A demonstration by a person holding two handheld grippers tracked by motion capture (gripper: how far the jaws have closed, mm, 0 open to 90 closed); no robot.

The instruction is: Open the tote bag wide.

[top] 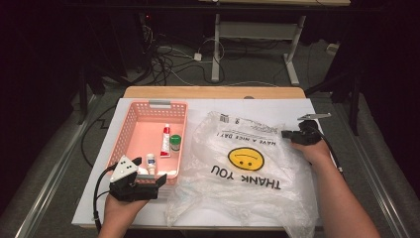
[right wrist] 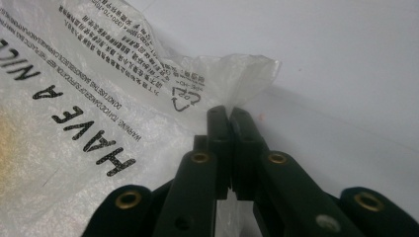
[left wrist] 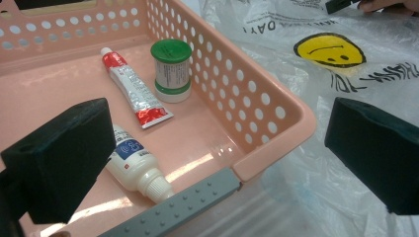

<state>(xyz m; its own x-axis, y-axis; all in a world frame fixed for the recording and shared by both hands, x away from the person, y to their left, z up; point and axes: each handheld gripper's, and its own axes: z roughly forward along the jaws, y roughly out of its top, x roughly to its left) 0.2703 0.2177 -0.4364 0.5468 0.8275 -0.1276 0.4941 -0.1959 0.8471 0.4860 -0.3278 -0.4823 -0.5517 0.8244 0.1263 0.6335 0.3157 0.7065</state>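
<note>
My right gripper [right wrist: 230,109] is clenched tight, jaws pressed together on the far edge of the plastic bag [top: 242,163], which lies flat and crumpled on the white table [top: 297,106] just beside the pink basket [top: 130,118]. From the right gripper view I judge a fold of film is caught between the pads, though it is so thin I can't be sure how much. The bag looks feather-light, limp and slippery; it will sag and slide rather than keep any shape, so I reckon an edge or a handle gives me the better hold, not the smooth middle with the yellow face. My left gripper [left wrist: 217,148] hangs released, jaws spread wide over the near corner of the basket, holding nothing
</note>
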